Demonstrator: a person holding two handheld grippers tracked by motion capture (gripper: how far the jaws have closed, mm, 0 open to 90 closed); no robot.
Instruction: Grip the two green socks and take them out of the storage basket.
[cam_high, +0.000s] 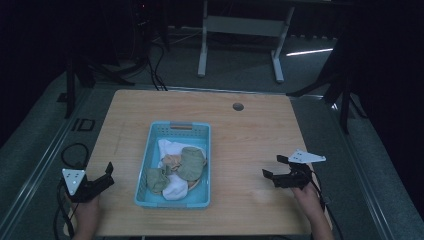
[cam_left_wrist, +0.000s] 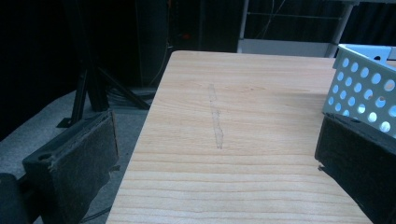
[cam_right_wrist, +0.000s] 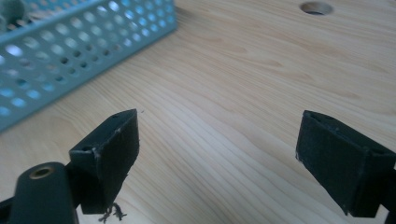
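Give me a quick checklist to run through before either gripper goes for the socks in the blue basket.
1. Left gripper open and empty: ok, jaws stand wide apart with nothing between them.
2. Right gripper open and empty: ok, bare wood shows between its jaws.
3. Basket flat on the table: ok, it sits between the two grippers.
4. Socks inside the basket: ok, a heap of green, white and tan pieces, none hanging over the rim.
5. Path to the basket free: ok, nothing lies between either gripper and its walls.
6. Which socks make a pair: cannot tell, they lie bundled together.
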